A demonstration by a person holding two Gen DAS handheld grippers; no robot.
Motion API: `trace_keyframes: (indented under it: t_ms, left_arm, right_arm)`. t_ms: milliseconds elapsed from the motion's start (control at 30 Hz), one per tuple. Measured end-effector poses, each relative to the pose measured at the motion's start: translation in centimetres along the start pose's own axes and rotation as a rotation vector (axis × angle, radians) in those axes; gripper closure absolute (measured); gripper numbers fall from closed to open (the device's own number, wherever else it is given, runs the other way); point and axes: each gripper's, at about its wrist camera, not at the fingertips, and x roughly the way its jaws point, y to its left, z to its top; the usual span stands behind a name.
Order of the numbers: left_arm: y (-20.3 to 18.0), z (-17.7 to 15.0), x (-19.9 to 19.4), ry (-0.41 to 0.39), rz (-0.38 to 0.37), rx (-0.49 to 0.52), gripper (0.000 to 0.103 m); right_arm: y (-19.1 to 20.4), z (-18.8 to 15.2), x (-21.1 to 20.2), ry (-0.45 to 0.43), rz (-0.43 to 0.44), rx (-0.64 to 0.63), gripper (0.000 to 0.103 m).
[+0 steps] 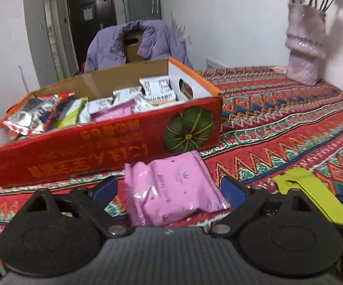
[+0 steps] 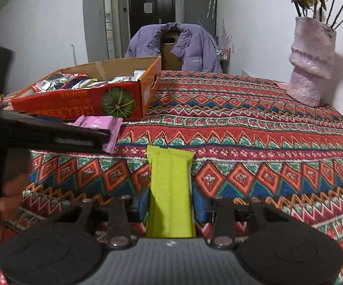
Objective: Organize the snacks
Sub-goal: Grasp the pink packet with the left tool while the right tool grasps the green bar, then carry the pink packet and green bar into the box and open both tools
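Observation:
A red cardboard box with a pumpkin picture holds several snack packets; it also shows in the right wrist view. A pink snack packet lies in front of the box, between the blue pads of my left gripper, whose jaws stand wide and do not press it. It also shows in the right wrist view. My right gripper is shut on a yellow-green snack bar, which also shows in the left wrist view.
A patterned red cloth covers the table. A pink vase with flowers stands at the back right. A chair with a purple jacket is behind the table. The left gripper body sits left of the right one.

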Motion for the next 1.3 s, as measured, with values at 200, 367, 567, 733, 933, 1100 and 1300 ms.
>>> trace_keyframes:
  t_ms: [200,367,567,733,933,1100,1300]
  left_arm:
    - [0.2,0.4,1.6,0.013,0.008,-0.087,0.027]
    - [0.0,0.1,0.3,0.006,0.021,-0.078,0.035]
    - [0.2,-1.0,-4.1,0.006,-0.035,-0.087,0.038]
    - [1.8,-3.1,-10.8,-0.028,-0.022,-0.084,0.038]
    - [5.4,-7.1,-18.6,-0.058,0.055,-0.126,0.038]
    - [7.1,-9.5,-23.0,-0.101,0.108,-0.148,0.038]
    - [8.1,-9.9,-25.9,-0.168,0.107,-0.155,0.038]
  right_arm:
    - [-0.3,0.4,1.0,-0.012,0.008,-0.011,0.065]
    - [-0.4,0.3,0.8,-0.017,0.018,-0.008,0.066]
    - [-0.1,0.0,-0.9,-0.038,0.043,0.002,0.067]
    - [1.1,-1.0,-4.2,-0.068,0.069,0.001,0.067]
    - [3.5,-3.3,-8.8,-0.104,0.094,-0.030,0.069]
    - [5.7,-5.0,-11.2,-0.120,0.123,-0.045,0.069]
    - [7.5,-4.5,-14.2,-0.197,0.150,-0.060,0.069]
